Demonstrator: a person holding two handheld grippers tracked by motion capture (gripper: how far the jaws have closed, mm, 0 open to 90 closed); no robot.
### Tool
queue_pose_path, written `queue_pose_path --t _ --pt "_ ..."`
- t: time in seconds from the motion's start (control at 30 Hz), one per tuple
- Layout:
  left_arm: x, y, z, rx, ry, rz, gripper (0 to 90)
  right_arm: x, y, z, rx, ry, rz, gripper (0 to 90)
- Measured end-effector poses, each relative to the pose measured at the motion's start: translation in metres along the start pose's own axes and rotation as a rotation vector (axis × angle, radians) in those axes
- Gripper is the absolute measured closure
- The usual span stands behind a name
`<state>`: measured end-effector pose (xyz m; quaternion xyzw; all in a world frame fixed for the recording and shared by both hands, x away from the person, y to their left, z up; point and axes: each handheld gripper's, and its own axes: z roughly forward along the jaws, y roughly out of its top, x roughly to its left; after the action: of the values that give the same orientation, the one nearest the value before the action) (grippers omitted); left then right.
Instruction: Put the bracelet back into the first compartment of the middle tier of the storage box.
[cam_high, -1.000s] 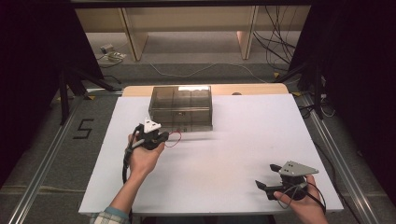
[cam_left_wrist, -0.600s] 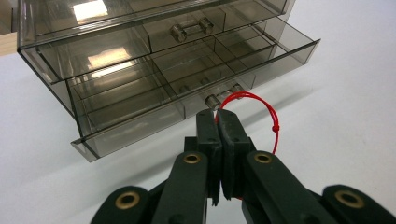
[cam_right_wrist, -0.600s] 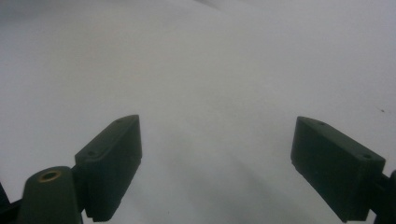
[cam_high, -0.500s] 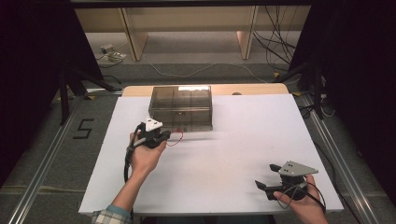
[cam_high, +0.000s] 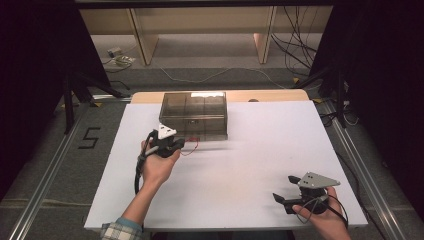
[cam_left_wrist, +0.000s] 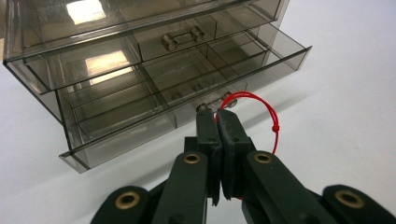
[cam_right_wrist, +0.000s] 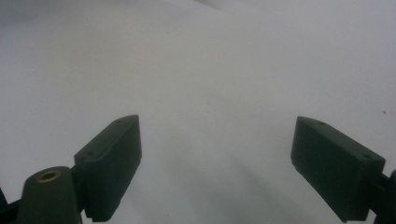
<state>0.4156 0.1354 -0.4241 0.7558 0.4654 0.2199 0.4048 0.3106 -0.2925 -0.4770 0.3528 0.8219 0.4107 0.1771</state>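
A smoky clear drawer box (cam_high: 195, 112) stands at the back middle of the white table (cam_high: 260, 150). In the left gripper view its lower drawer (cam_left_wrist: 163, 93) is pulled out a little past the box (cam_left_wrist: 140, 28). A red string (cam_left_wrist: 268, 105) loops from that drawer's handle. My left gripper (cam_left_wrist: 217, 112) is shut on the string just in front of the handle. From above, the left gripper (cam_high: 172, 145) sits at the box's front left with the red string (cam_high: 192, 146) beside it. My right gripper (cam_high: 284, 188) is open near the front right corner, its jaws spread over bare table (cam_right_wrist: 215, 163).
The upper drawer (cam_left_wrist: 182, 37) has a small handle and sits closed. A wooden board edge (cam_high: 270, 95) shows behind the white table. Metal rails (cam_high: 360, 170) run along both sides, and cables (cam_high: 295, 50) lie on the floor beyond.
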Motion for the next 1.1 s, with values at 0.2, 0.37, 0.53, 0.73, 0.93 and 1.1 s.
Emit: queue_pose_path --t 0.2,0.37,0.53,0.73,0.93,1.1 --pt "0.000 0.004 0.001 -0.001 0.003 0.002 88.4 0.000 0.000 0.000 0.000 -0.001 0.011 16.9" --pt "0.001 0.006 0.003 -0.001 -0.001 -0.001 88.4 0.000 0.000 0.000 -0.001 -0.002 0.010 16.9" --pt "0.001 0.008 0.005 0.002 0.000 -0.001 88.4 -0.001 0.000 0.000 -0.003 -0.005 0.012 16.9" --pt "0.000 0.011 0.007 0.004 -0.001 0.005 88.4 -0.001 -0.001 -0.001 0.004 -0.005 0.013 16.9" --pt "0.000 0.015 0.006 -0.002 0.003 0.002 88.5 0.000 -0.001 -0.001 0.005 -0.006 0.015 16.9" --pt "0.000 0.017 0.007 0.000 0.004 0.007 88.4 -0.001 0.000 0.000 0.003 -0.005 0.011 16.9"
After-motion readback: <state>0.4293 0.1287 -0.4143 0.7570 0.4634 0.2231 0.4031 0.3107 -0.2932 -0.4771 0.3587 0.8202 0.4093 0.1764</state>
